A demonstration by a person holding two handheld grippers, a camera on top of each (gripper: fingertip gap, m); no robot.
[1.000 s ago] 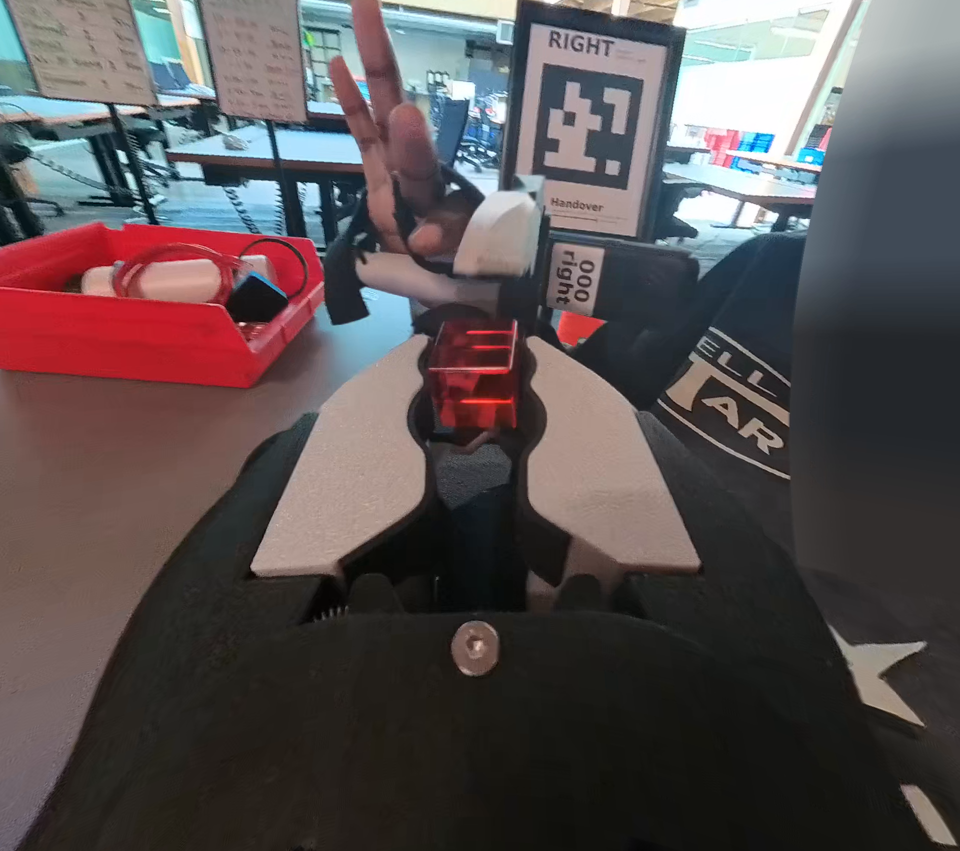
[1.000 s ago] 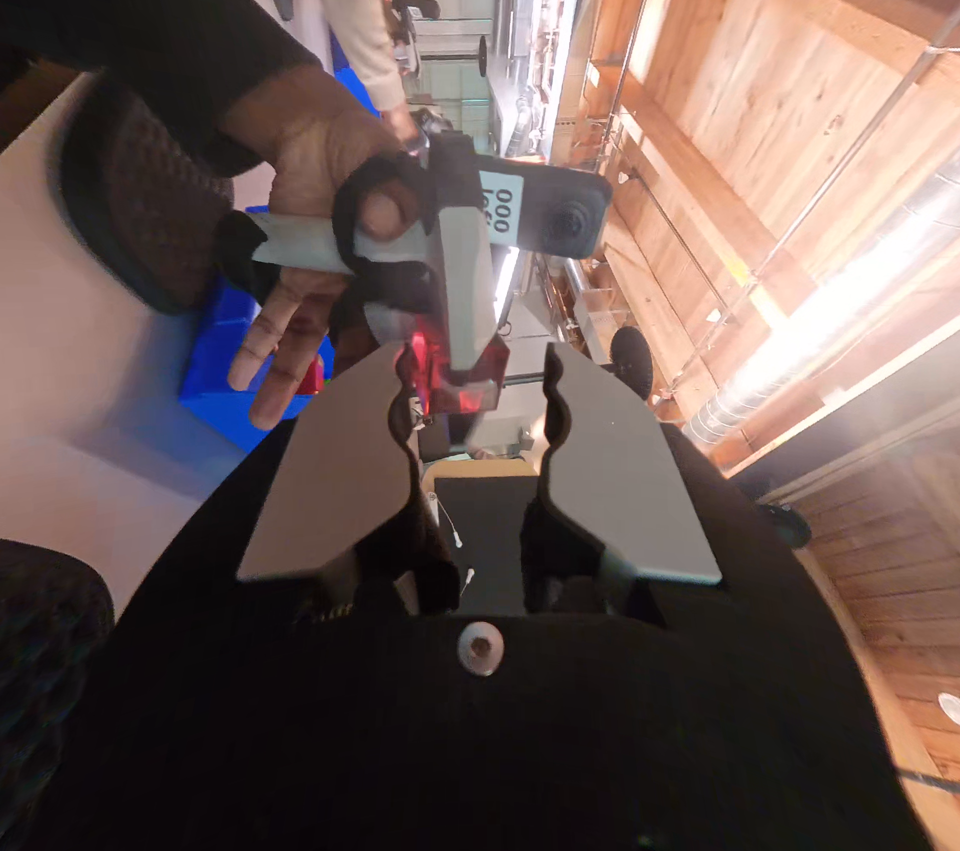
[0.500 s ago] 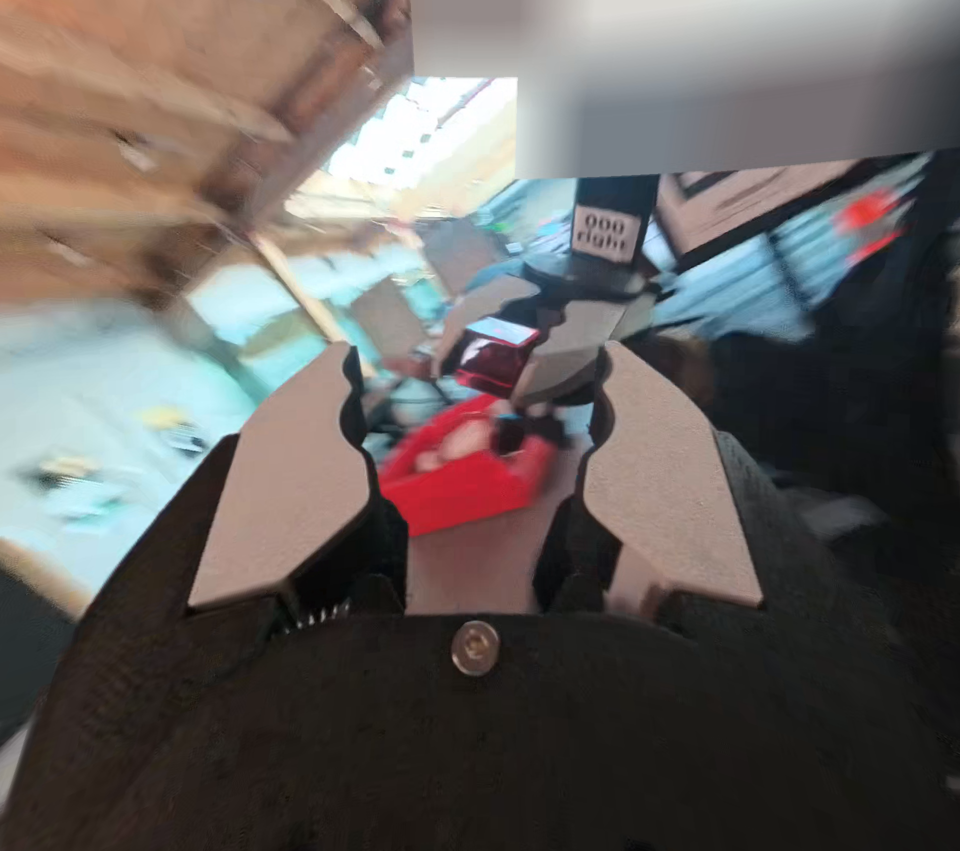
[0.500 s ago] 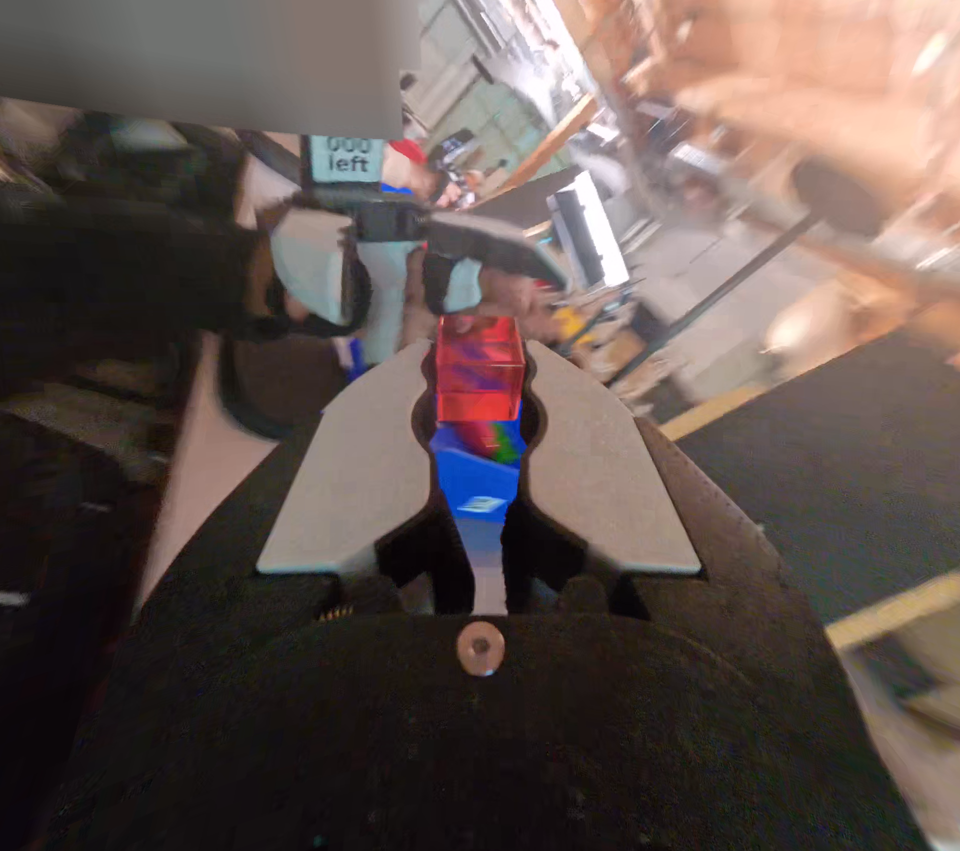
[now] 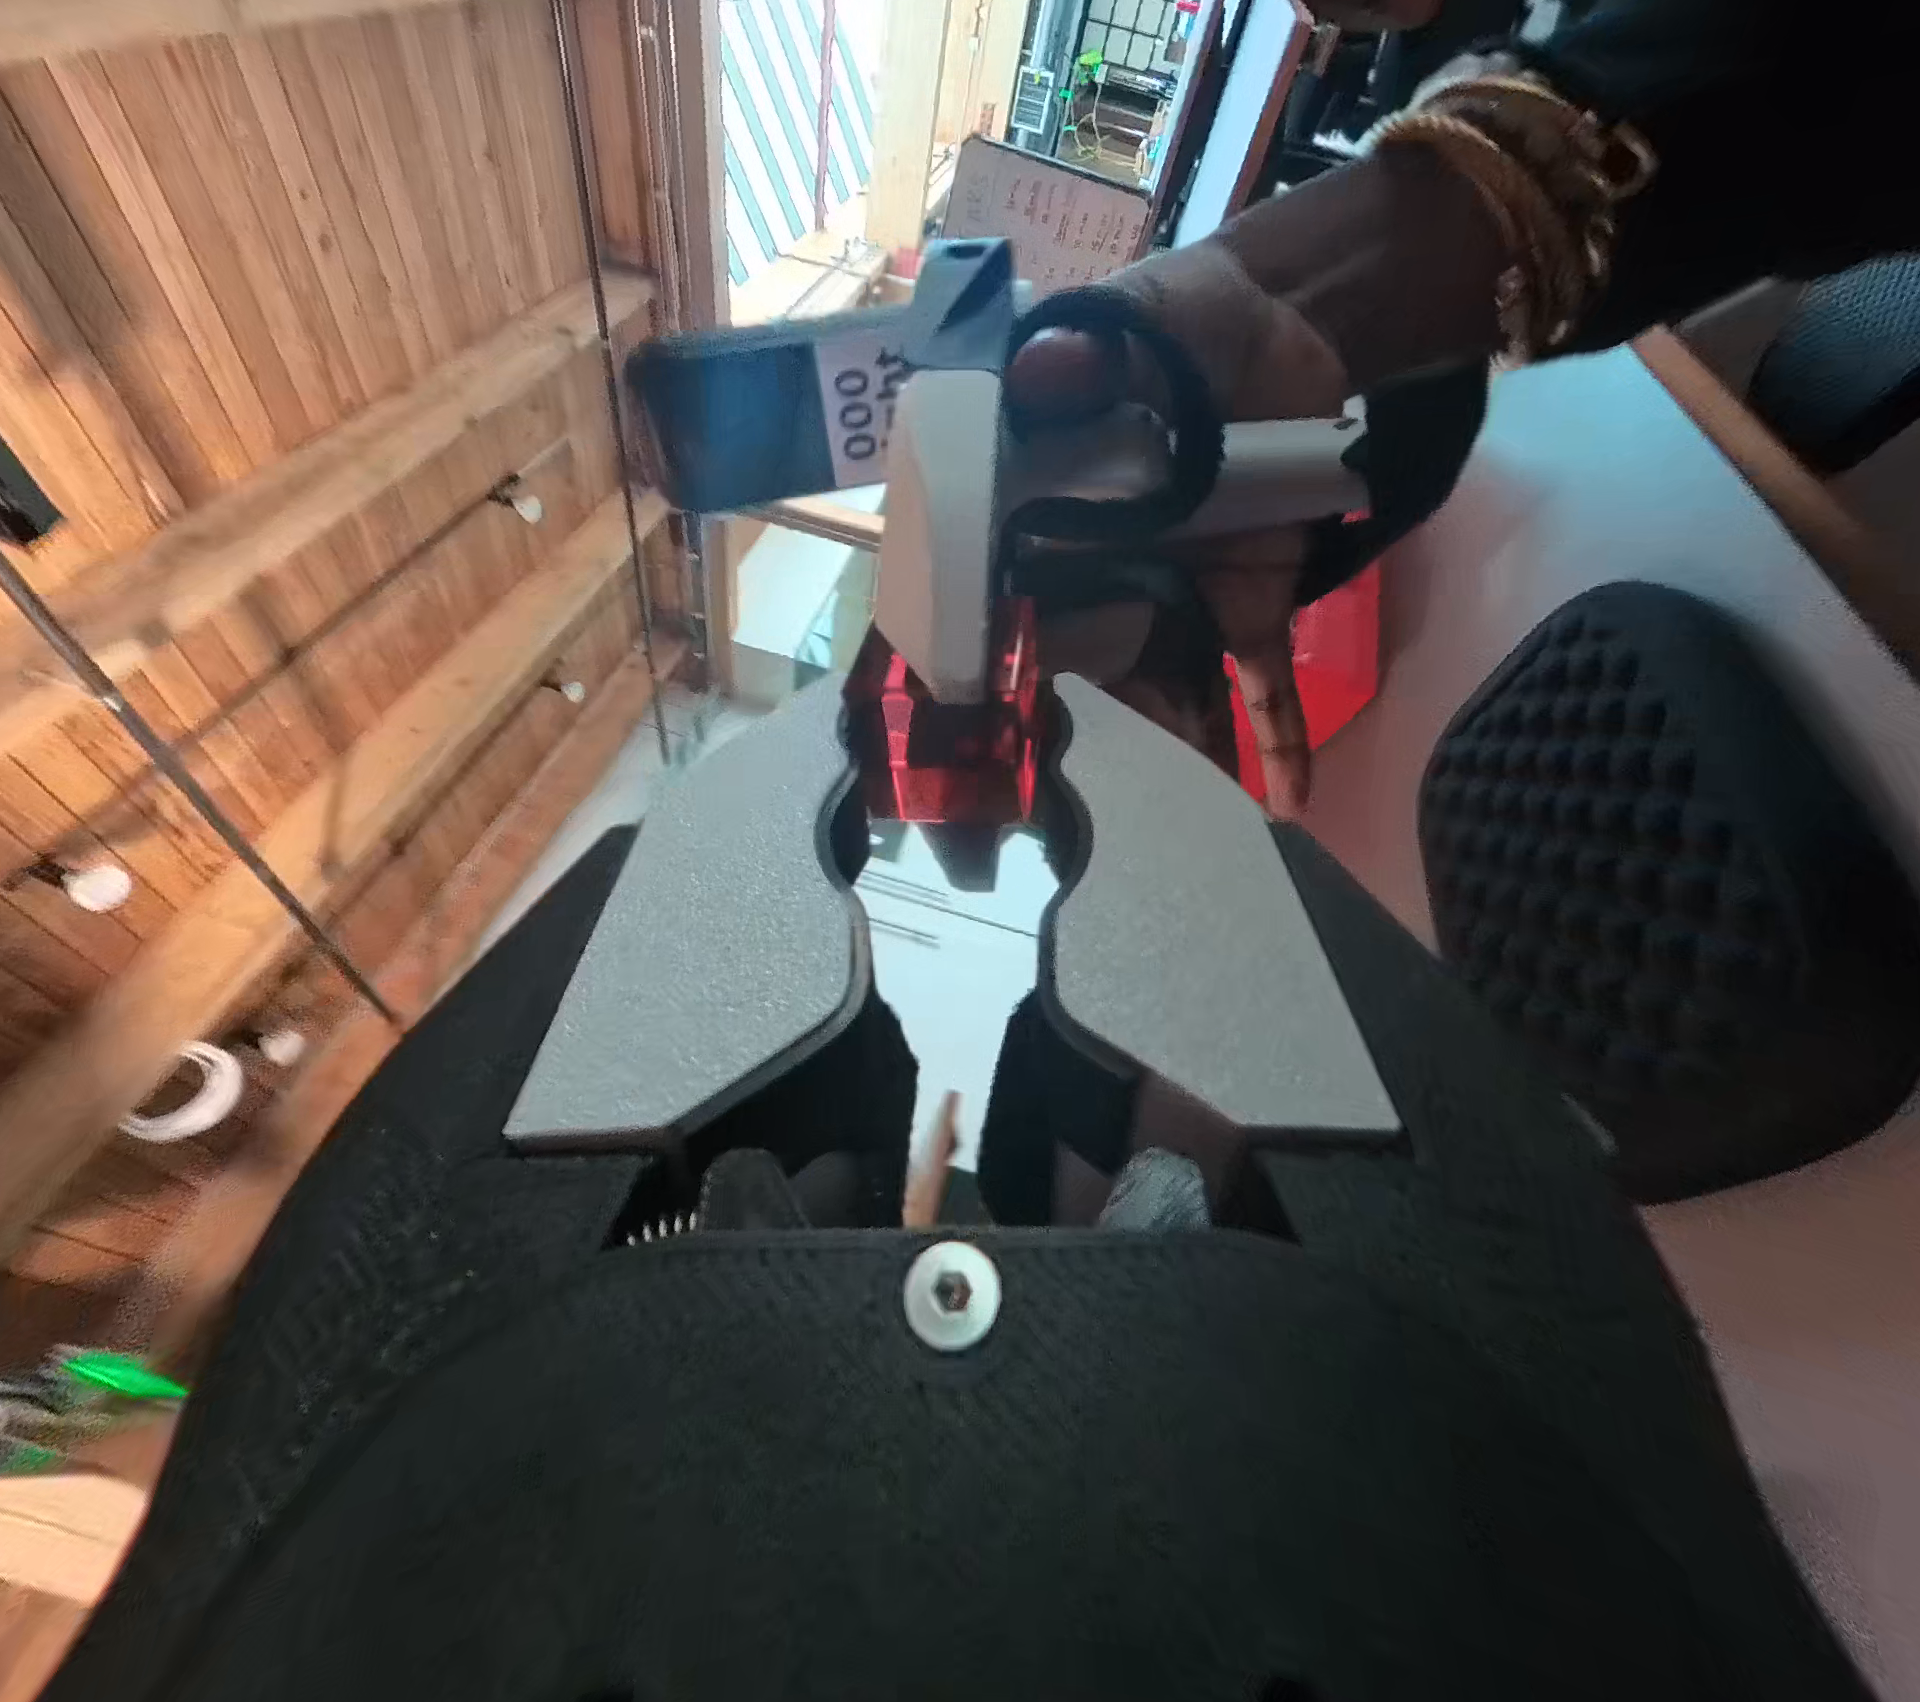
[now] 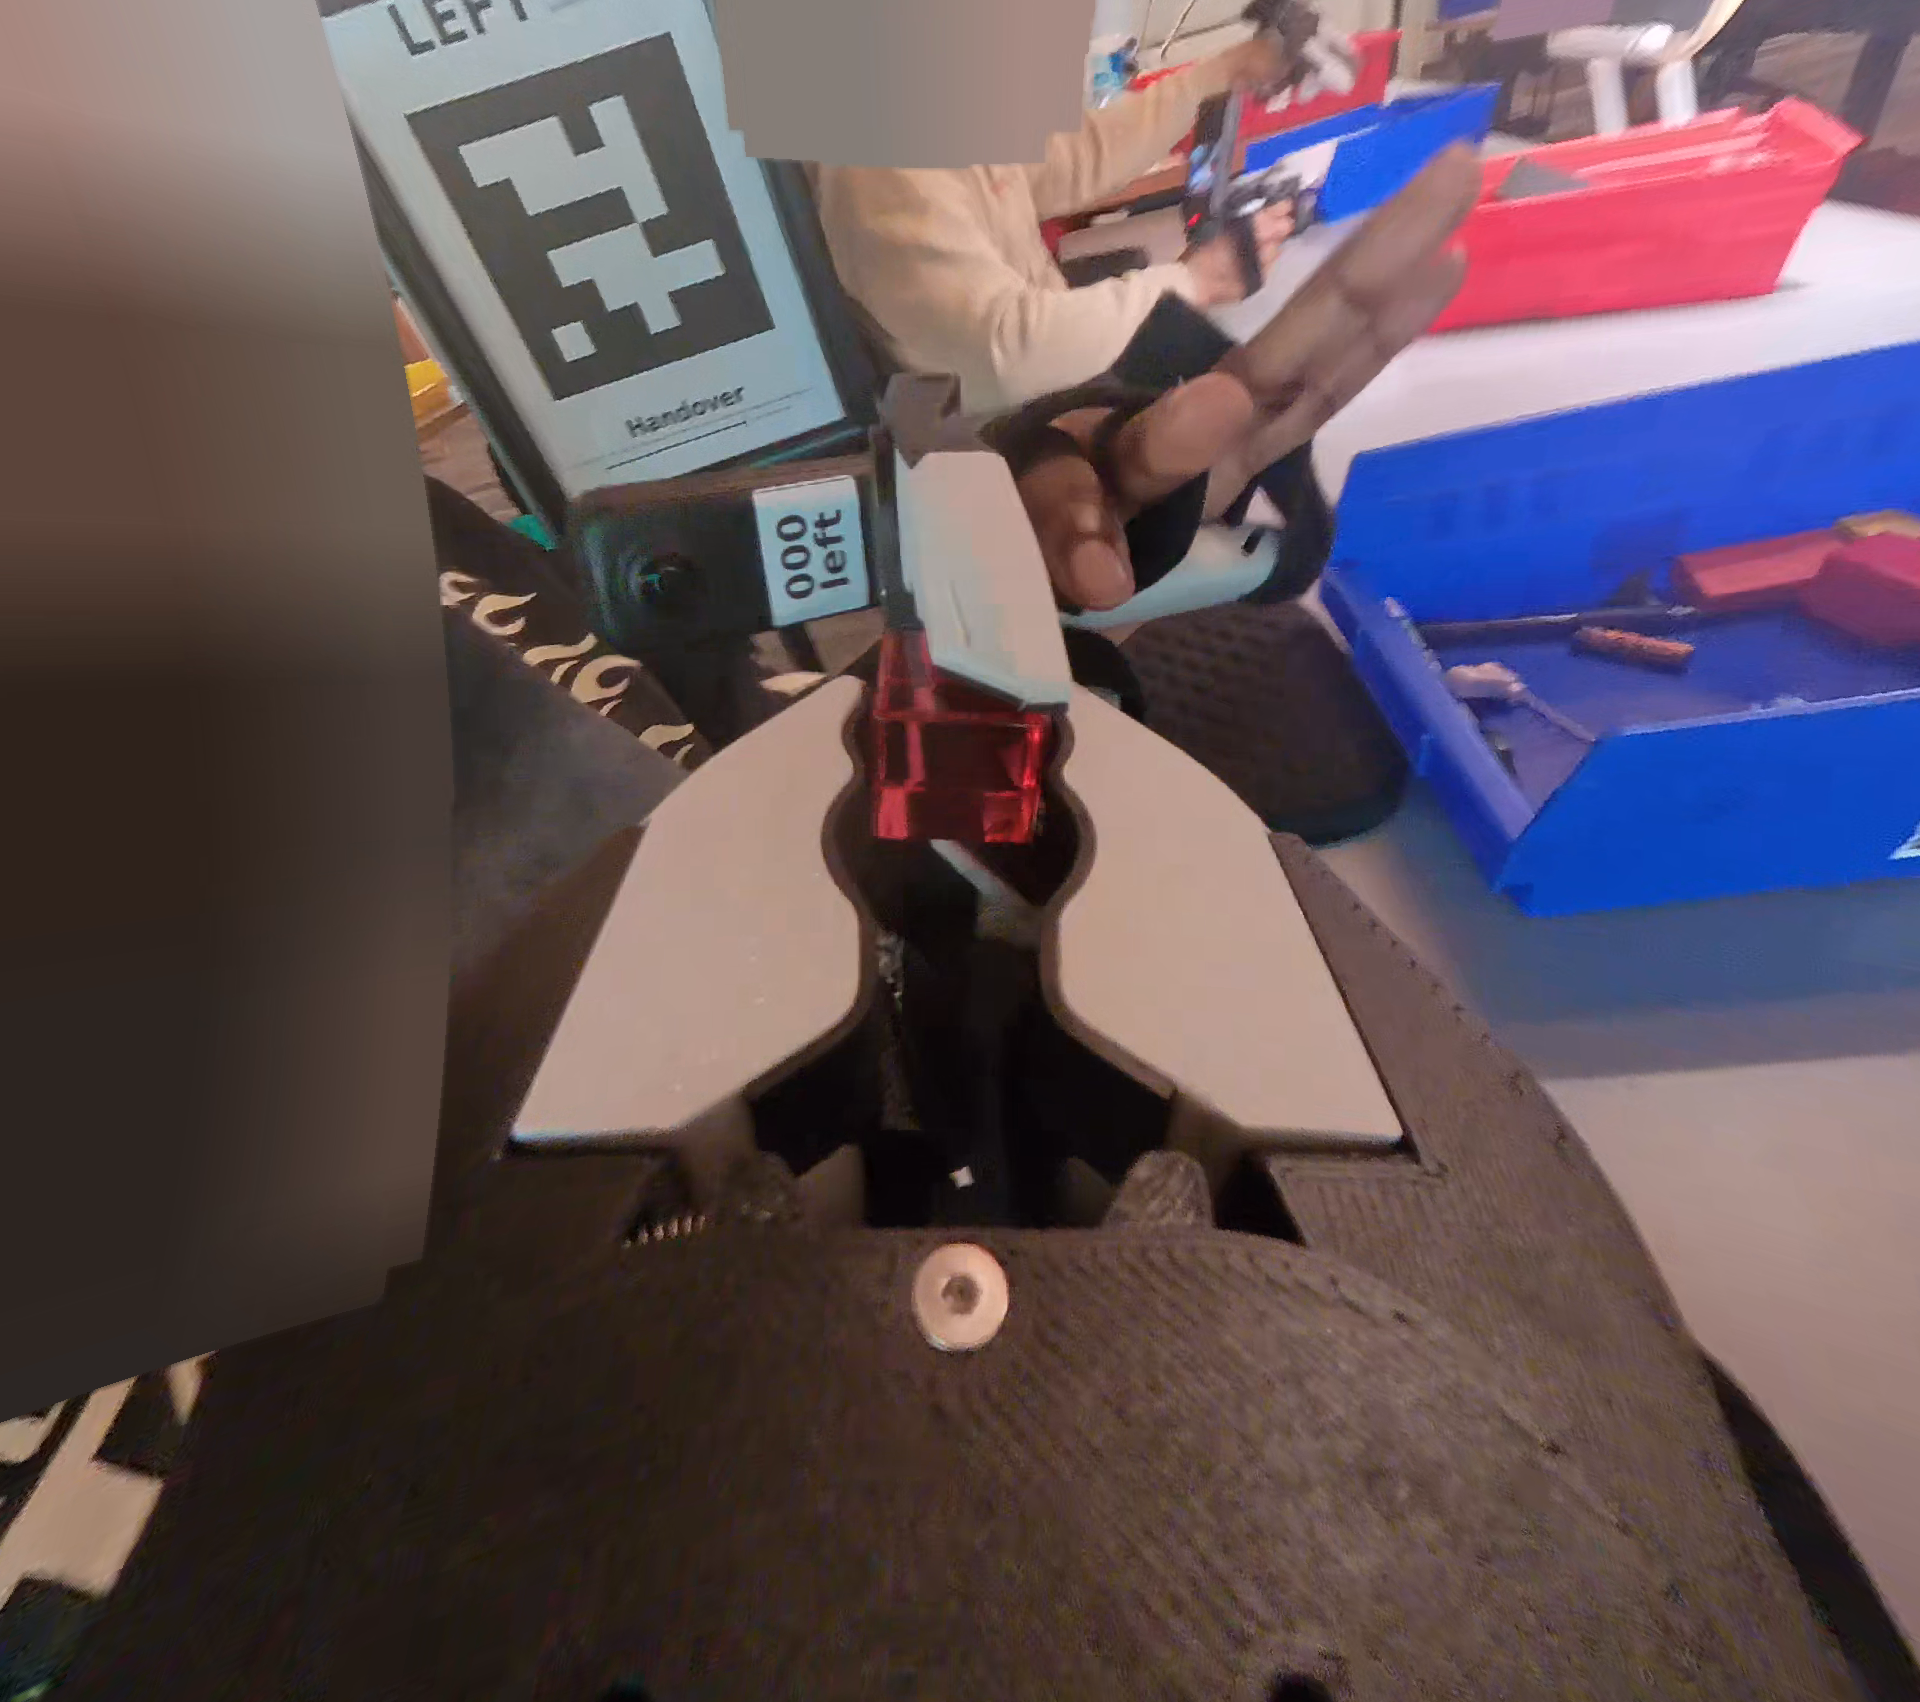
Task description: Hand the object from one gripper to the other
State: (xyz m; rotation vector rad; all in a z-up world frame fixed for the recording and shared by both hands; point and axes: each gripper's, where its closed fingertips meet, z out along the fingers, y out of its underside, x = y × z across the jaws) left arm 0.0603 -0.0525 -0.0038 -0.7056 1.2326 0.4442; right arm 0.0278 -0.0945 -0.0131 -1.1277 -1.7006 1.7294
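While the red translucent block (image 5: 951,743) sits off the bench between the narrow jaws of both the left gripper (image 5: 951,753) and right gripper (image 6: 956,764), which clamp it crosswise, one releasing before the other grips firmly could drop it.

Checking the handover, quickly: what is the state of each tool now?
Left tool: closed on the red cube.
Right tool: closed on the same cube.
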